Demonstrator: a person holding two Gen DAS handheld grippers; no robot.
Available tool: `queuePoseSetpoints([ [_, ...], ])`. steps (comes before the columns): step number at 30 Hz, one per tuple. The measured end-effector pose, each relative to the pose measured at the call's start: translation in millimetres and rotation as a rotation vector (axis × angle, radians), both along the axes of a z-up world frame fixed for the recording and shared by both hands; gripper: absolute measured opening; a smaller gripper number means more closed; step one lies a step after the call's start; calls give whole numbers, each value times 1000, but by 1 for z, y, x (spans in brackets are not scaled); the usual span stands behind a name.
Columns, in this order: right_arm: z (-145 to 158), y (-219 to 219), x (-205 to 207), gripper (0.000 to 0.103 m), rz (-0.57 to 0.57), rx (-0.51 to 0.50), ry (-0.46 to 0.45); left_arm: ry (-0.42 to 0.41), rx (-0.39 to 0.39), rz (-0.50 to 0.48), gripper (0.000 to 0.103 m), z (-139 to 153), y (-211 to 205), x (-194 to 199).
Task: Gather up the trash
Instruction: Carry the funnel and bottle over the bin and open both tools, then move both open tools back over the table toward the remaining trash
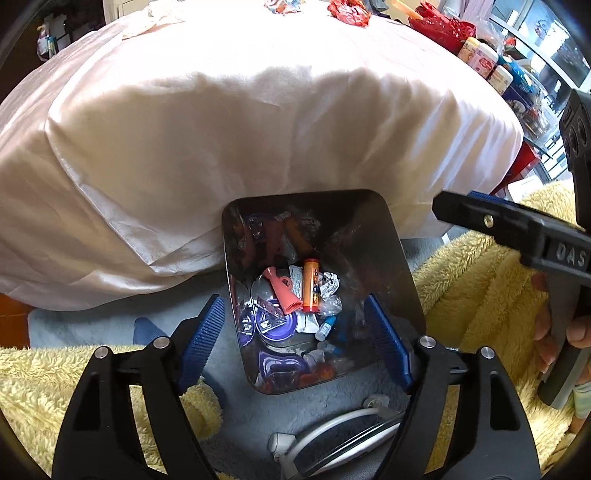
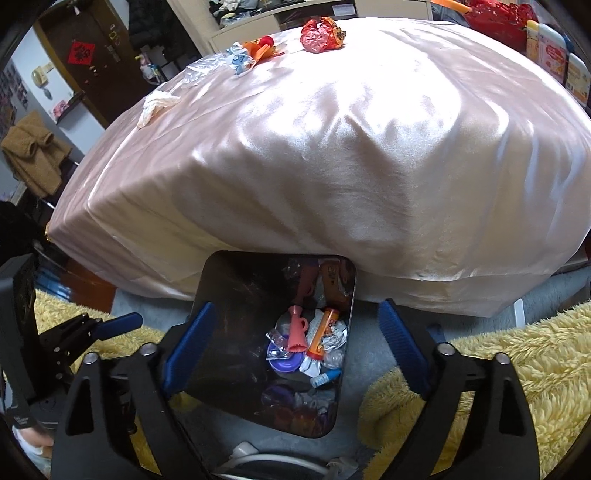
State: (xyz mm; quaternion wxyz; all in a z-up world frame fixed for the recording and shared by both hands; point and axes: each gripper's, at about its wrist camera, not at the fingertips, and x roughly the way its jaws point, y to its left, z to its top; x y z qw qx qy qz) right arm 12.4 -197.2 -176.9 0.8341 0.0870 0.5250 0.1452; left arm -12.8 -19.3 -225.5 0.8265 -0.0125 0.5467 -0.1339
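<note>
Both grippers hung over the trash bin with their jaws apart and nothing between them

In the left wrist view, the left gripper (image 1: 295, 339) sat at the bottom centre, its blue pads either side of the dark, glossy, square-mouthed bin (image 1: 406, 266) standing on the floor against the draped pale cloth (image 1: 258, 129). The bin held an orange tube (image 1: 311, 286) lying among crumpled wrappers, its long axis running roughly up the frame, its print too small to read; a pink funnel-shaped piece (image 1: 282, 291) lay just left of it, a purple lid (image 1: 275, 319) below. At the right edge the right gripper (image 1: 448, 206) bore raised letters "DAS". In the right wrist view, red crumpled wrapper (image 2: 323, 31) lay on the cloth at top centre, well apart from the bin
</note>
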Motion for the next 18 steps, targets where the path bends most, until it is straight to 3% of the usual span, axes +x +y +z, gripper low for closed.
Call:
queuePoseSetpoints([
  [6, 19, -2, 7, 98, 3, 31, -14, -46, -36, 47, 79, 22, 13, 5],
  [9, 42, -11, 17, 98, -33, 39, -54, -95, -7, 77, 80, 38, 21, 9],
  [13, 70, -22, 37, 99, -101, -19, -117, -142, 3, 112, 80, 61, 36, 23],
  [18, 80, -32, 74, 99, -134, -56, -148, -219, -2, 155, 82, 92, 56, 53],
])
